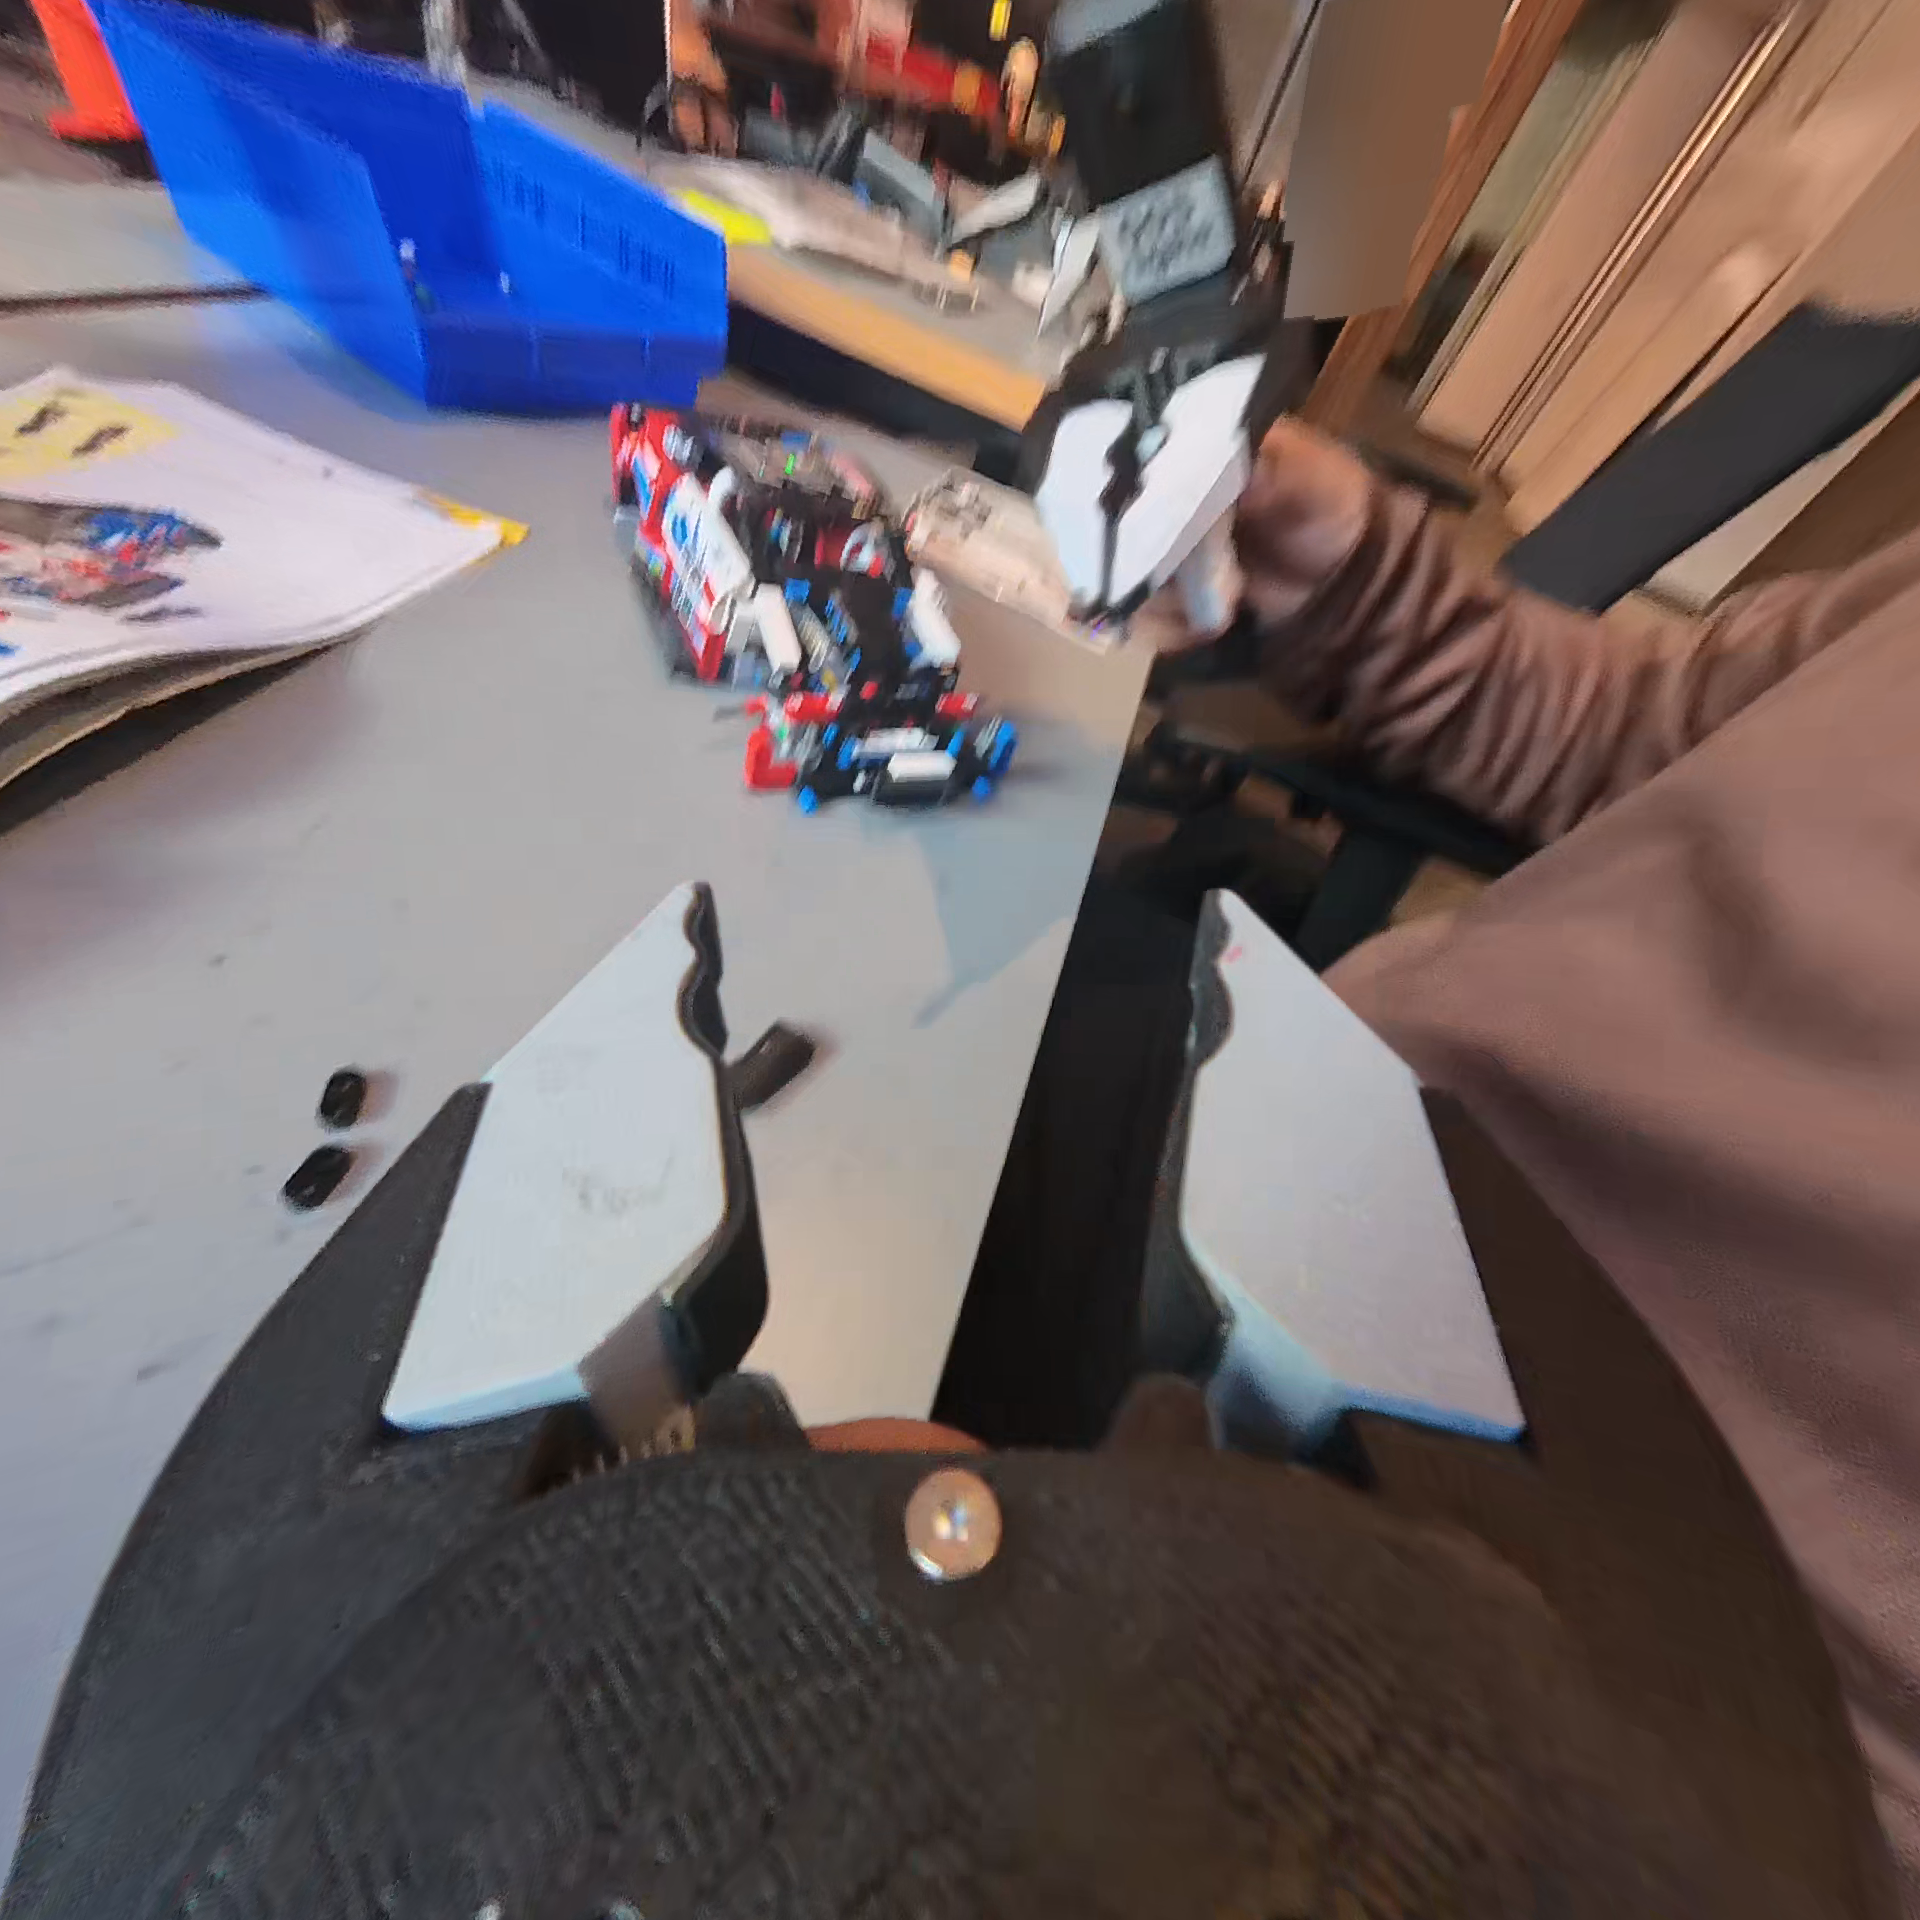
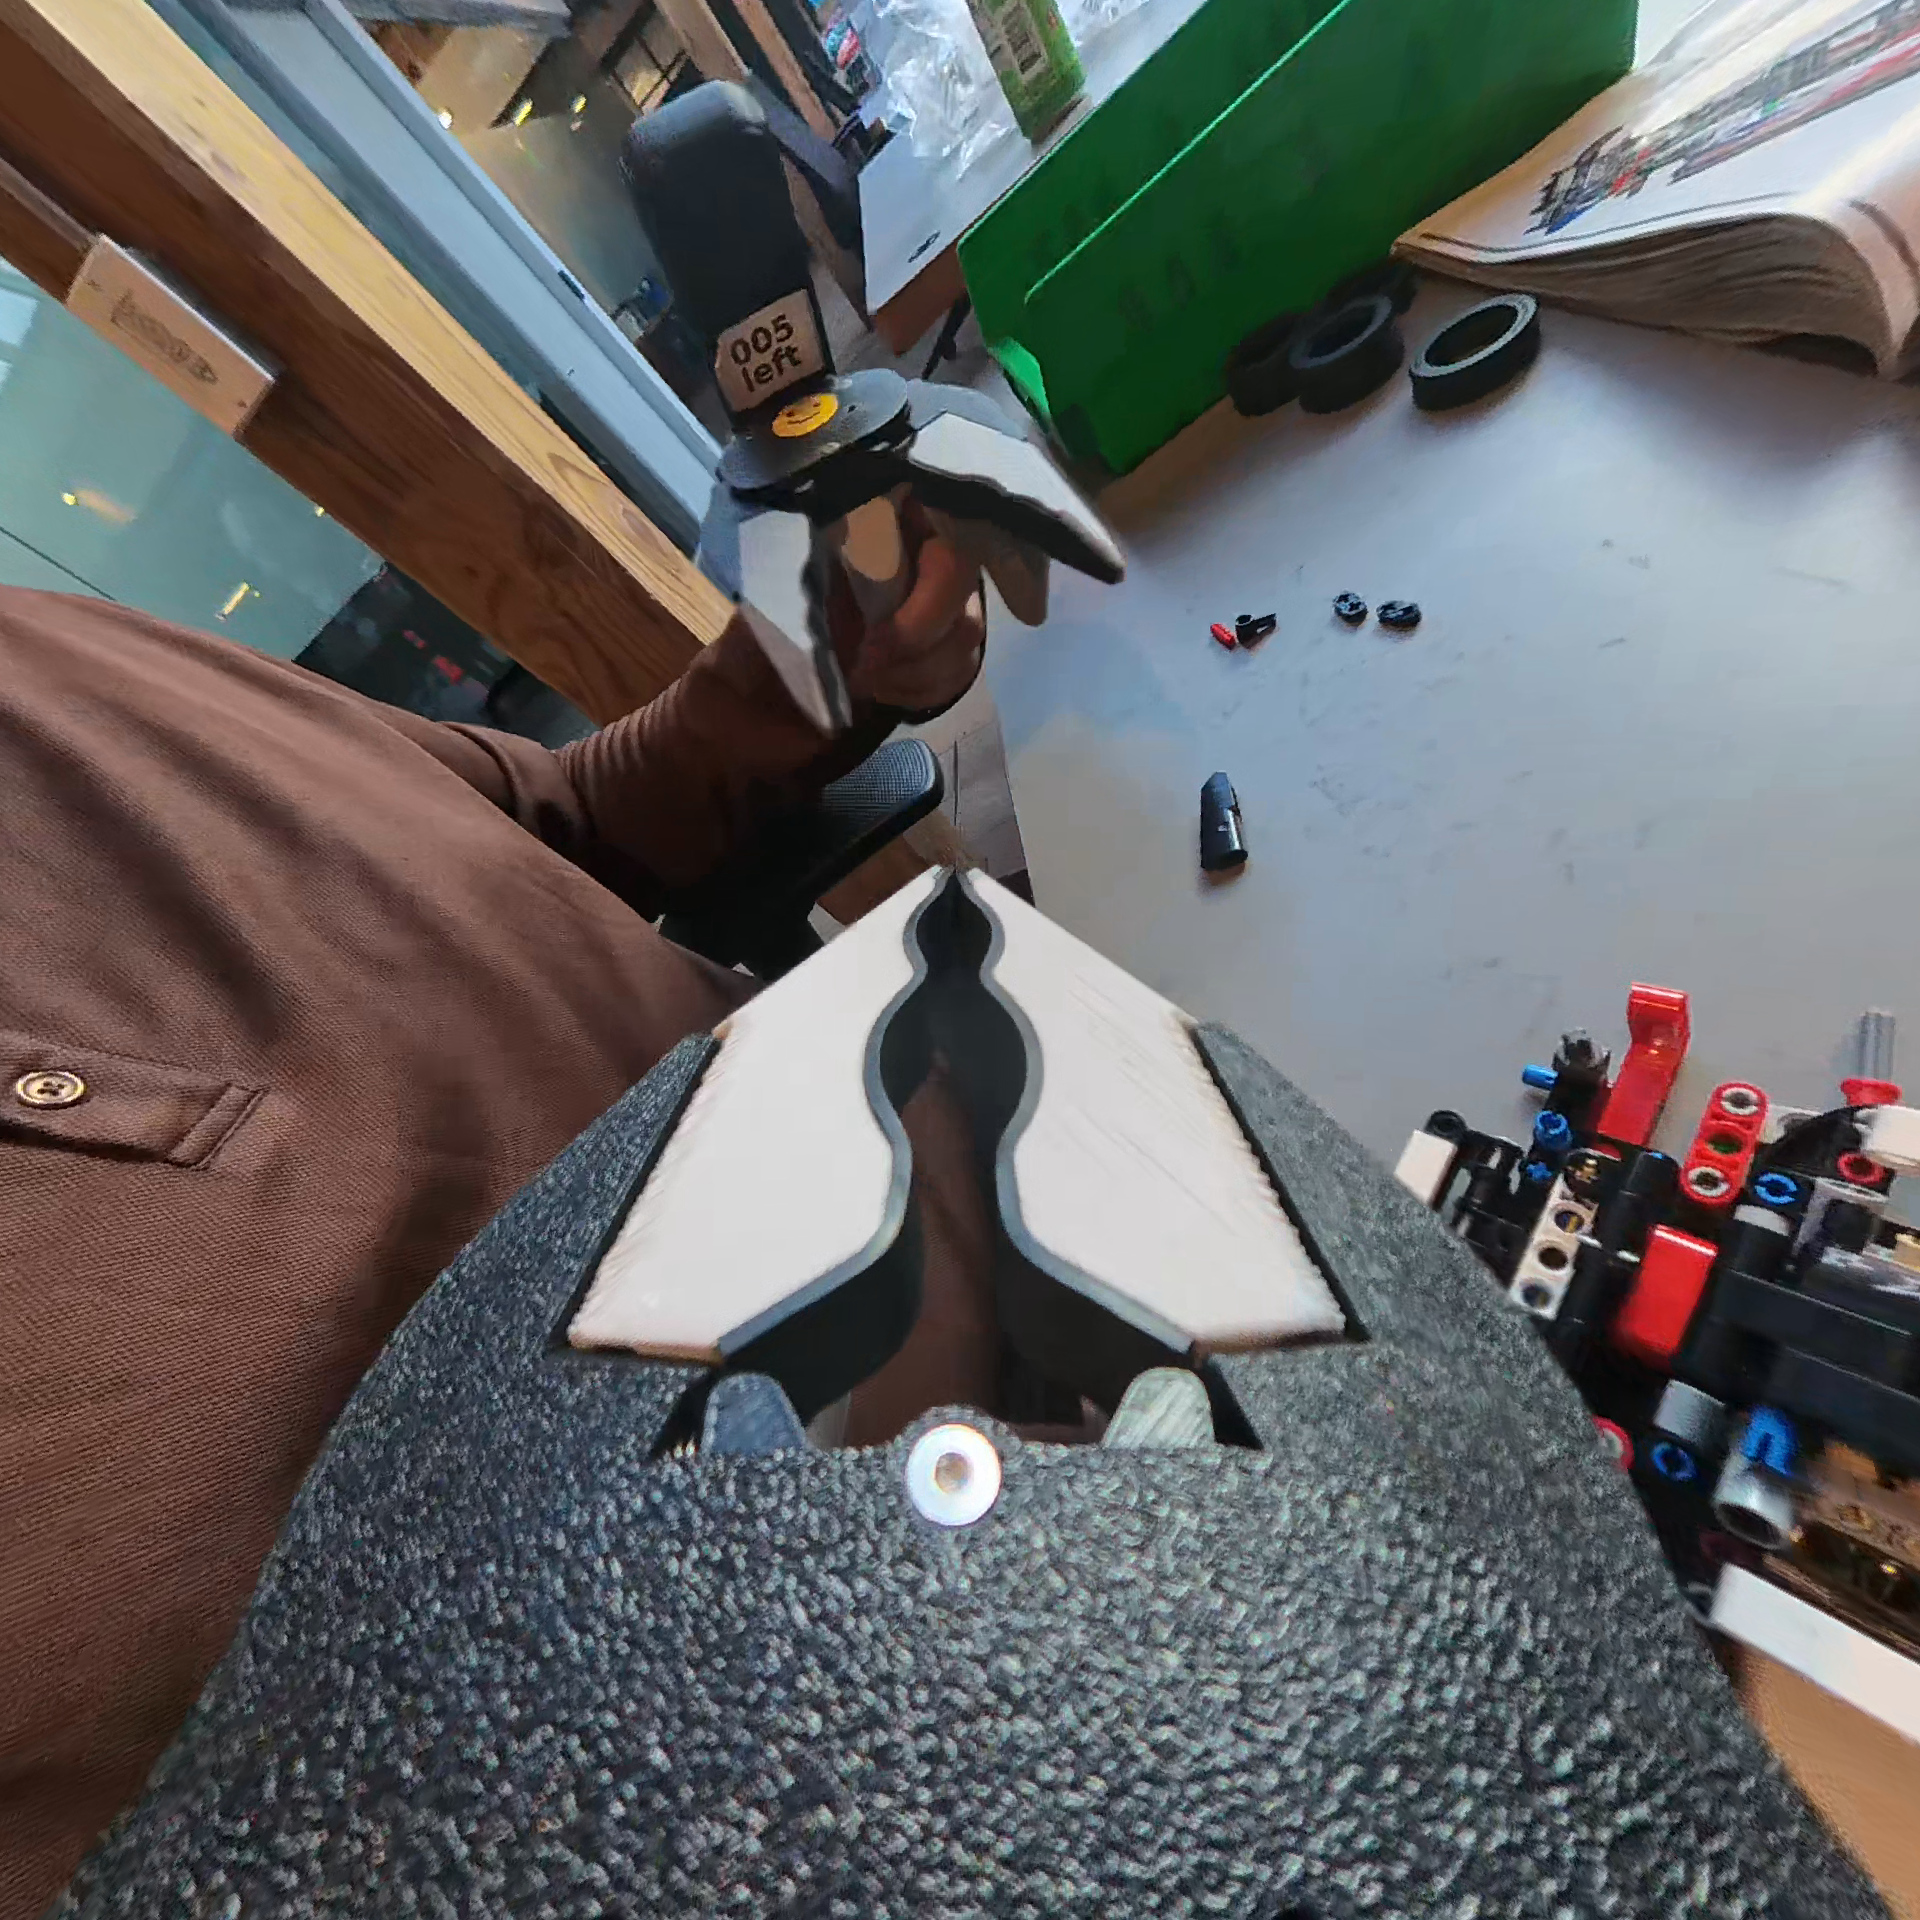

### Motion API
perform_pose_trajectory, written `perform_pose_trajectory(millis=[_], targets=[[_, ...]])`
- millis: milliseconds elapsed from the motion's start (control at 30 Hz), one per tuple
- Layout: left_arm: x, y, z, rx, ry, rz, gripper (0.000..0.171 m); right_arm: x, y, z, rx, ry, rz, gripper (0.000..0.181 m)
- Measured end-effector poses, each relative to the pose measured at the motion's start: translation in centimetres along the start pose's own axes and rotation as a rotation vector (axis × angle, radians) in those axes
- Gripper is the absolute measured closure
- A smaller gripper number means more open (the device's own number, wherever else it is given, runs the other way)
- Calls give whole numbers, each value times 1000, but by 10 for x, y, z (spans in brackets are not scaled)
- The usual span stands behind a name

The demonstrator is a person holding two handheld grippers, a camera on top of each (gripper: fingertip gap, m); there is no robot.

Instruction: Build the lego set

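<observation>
Left gripper (image 1: 951, 1049) jaws apart, empty, hovering over table edge. Right gripper (image 2: 956, 883) jaws together, nothing between. Lego model (image 1: 800, 613) at 12 o'clock of left gripper; loose black piece (image 2: 1222, 821) nearer. Likely step: fetch piece (approach low, square to its long sides).

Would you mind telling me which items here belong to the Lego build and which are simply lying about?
For the build: part-built model, instruction booklet, loose black connector, two small black pieces, black tyres.

Lying about: blue bin, green bin, office chair.
</observation>
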State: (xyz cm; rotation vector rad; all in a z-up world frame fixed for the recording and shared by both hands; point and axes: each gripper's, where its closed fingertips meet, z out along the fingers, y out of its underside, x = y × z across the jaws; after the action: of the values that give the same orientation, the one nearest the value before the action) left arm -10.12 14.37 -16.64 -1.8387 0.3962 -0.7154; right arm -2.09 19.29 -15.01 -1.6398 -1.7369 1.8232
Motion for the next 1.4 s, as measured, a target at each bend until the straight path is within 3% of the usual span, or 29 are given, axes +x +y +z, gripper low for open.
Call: perform_pose_trajectory(millis=[133,267,367,500,700,833,933,1033,1133,1233,1400], targets=[[-22,22,2,-94,-73,61,93,1,18,7,-56,-1,-37,181],[-41,31,8,-137,-101,137,87,11,25,3,-54,-12,-66,181],[-52,30,16,-136,-87,249,84,21,13,-5,3,-19,-99,181],[-54,19,23,-90,-26,348,82,55,-14,-18,81,118,-165,181],[-61,5,24,-17,36,264,86,80,-47,-14,132,117,-164,181],[-57,3,21,13,22,313,93,81,-53,-4,138,99,-143,181],[-55,8,24,-17,8,353,95,71,-47,5,156,70,-68,181],[-51,9,24,-21,31,369,116,49,-33,14,162,24,-22,181],[-47,15,26,-58,67,376,110,43,-15,27,132,77,0,181],[-40,32,25,-159,131,423,110,42,-1,42,77,129,41,181],[-65,53,18,-311,77,568,122,50,20,65,-7,208,115,181]])
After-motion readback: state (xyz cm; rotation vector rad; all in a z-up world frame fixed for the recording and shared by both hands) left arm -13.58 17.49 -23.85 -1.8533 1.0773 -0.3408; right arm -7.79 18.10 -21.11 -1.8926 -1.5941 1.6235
